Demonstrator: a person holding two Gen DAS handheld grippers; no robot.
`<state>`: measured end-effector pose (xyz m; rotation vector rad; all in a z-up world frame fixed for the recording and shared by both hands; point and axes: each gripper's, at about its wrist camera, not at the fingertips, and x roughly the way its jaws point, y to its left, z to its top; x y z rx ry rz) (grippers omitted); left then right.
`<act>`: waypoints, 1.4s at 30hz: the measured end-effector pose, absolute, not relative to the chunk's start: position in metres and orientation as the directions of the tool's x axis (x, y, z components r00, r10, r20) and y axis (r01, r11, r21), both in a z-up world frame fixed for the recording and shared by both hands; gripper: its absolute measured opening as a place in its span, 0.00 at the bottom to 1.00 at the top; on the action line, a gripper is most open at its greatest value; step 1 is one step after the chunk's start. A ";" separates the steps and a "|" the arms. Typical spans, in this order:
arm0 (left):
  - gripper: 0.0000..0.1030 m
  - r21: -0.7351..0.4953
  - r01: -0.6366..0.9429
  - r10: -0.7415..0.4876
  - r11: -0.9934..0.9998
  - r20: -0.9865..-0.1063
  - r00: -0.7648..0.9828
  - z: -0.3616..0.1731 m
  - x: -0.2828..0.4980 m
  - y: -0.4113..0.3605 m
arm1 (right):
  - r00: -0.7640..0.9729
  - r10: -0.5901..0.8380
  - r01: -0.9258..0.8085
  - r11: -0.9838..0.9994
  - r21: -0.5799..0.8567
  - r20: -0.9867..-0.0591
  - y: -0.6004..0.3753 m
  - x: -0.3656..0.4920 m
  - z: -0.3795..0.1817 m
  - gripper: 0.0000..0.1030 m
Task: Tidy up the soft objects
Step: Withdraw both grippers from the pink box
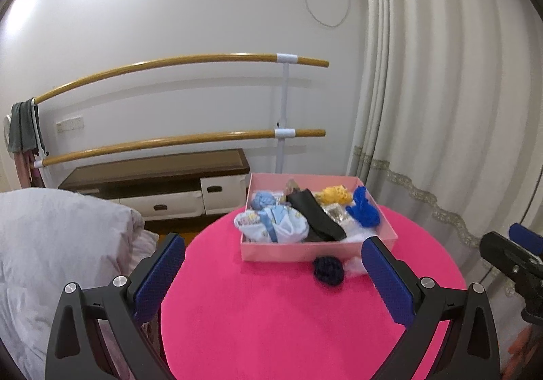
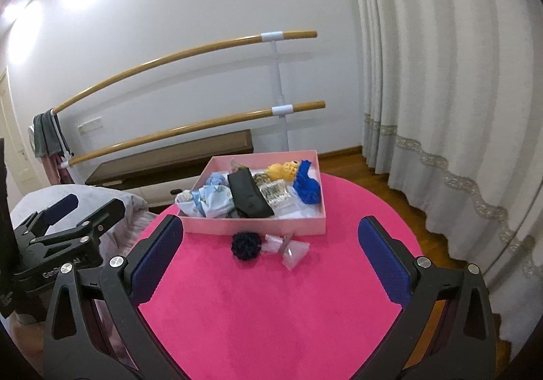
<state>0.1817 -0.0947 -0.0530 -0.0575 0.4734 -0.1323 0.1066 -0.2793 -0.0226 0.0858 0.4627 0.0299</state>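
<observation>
Both tools spread wide, empty: left tool [image 1: 271, 264], right tool [image 2: 271, 244]. Centre right over navy scrunchie [image 2: 245, 245] by counter's far edge, beside pink box [image 2: 258, 225]; pinch gently.

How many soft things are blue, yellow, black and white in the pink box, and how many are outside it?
Blue: 2
Yellow: 1
Black: 1
White printed: 1
Outside, dark navy: 1
Outside, clear: 1
Total: 7
</observation>
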 end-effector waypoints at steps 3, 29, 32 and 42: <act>1.00 -0.099 0.115 -0.148 0.988 -0.463 0.874 -0.054 0.169 -0.093 | 0.892 0.042 -0.007 0.997 0.080 -0.451 -0.279 0.096 -0.029 1.00; 1.00 -0.107 0.154 -0.187 0.982 -0.618 0.763 -0.080 0.192 -0.108 | 0.807 0.072 -0.017 0.995 0.098 -0.586 -0.298 0.143 -0.080 1.00; 1.00 -0.100 0.172 -0.195 0.980 -0.650 0.734 -0.092 0.209 -0.118 | 0.786 0.078 -0.024 0.995 0.094 -0.614 -0.302 0.159 -0.091 1.00; 1.00 -0.064 0.194 -0.181 0.979 -0.710 0.680 -0.132 0.280 -0.148 | 0.721 0.091 -0.015 0.993 0.116 -0.687 -0.322 0.209 -0.128 1.00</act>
